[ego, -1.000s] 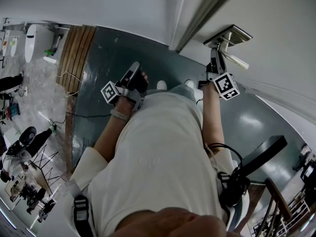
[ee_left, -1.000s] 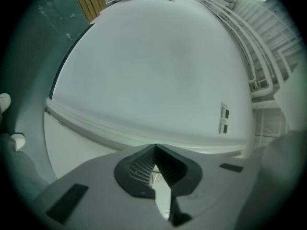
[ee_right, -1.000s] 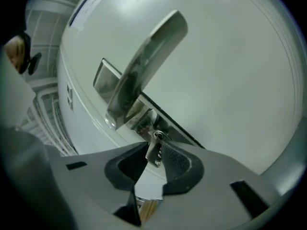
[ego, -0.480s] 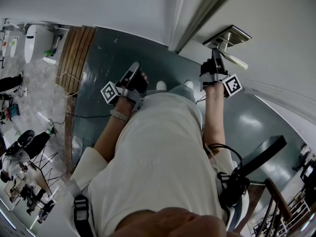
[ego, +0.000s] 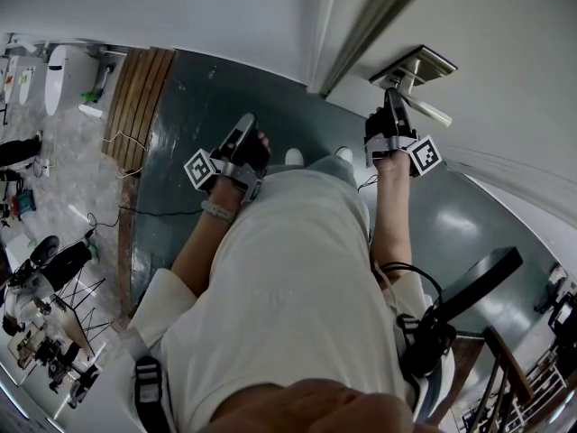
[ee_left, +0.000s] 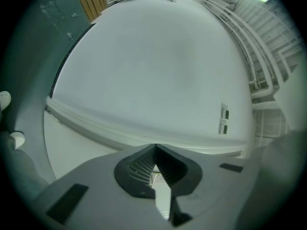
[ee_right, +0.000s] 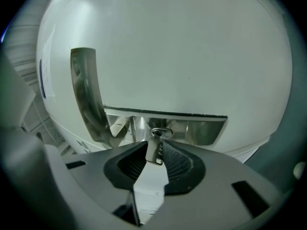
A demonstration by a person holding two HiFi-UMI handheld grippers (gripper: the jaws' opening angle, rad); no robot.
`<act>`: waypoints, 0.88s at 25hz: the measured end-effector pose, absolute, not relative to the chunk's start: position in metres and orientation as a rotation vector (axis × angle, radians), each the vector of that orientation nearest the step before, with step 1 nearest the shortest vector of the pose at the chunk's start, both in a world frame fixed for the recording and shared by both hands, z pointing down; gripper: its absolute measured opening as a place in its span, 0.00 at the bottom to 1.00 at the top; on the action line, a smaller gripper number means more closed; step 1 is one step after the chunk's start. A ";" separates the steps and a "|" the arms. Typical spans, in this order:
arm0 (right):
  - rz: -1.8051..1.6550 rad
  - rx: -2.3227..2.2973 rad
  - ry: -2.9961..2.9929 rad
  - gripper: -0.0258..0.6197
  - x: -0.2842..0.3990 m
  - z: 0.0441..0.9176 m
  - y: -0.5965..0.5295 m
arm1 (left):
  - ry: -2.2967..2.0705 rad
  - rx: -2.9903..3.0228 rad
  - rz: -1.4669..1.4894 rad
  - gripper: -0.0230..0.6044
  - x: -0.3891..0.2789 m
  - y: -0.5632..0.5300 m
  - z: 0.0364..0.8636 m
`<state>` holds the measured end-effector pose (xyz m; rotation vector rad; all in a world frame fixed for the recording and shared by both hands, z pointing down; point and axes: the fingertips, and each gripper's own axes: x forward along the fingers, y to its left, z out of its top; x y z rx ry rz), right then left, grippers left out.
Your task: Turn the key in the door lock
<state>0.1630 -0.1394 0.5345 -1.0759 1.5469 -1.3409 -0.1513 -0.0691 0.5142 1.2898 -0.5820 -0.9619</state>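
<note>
A small silver key (ee_right: 154, 151) sticks out of the keyhole (ee_right: 160, 132) in the steel lock plate (ee_right: 201, 131) of the white door (ee_right: 182, 51). My right gripper (ee_right: 152, 153) is shut on the key's flat head, which stands nearly upright between the ribbed pads. A curved steel door handle (ee_right: 86, 95) runs up to the left of the lock. In the head view the right gripper (ego: 393, 106) reaches the lock plate (ego: 416, 66) beside the handle (ego: 428, 111). My left gripper (ego: 242, 133) hangs apart over the floor, and the left gripper (ee_left: 154, 150) is shut on nothing.
The door's edge and frame (ego: 370, 25) run up from the lock. Below lie a dark green floor (ego: 198, 88) and the person's white shoes (ego: 296, 156). A wooden strip (ego: 140, 88) and clutter sit far left. A stair railing (ego: 505, 377) stands at the lower right.
My right gripper has rolled about its own axis at the lock, and its marker cube swung round to the right. The left gripper stayed still.
</note>
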 end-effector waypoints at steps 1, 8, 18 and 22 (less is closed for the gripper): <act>-1.325 -1.110 1.579 0.20 0.163 0.534 -0.139 | -0.582 1.289 -0.962 0.05 -0.151 -0.069 0.515; -1.061 -1.573 2.070 0.34 0.155 0.521 -0.146 | -0.584 1.287 -0.959 0.05 -0.150 -0.071 0.514; -0.666 -2.220 2.400 0.17 0.155 0.527 -0.148 | -0.583 1.280 -0.963 0.05 -0.150 -0.071 0.516; -0.766 -2.162 2.311 0.14 0.156 0.529 -0.147 | -0.589 1.276 -0.965 0.05 -0.152 -0.071 0.518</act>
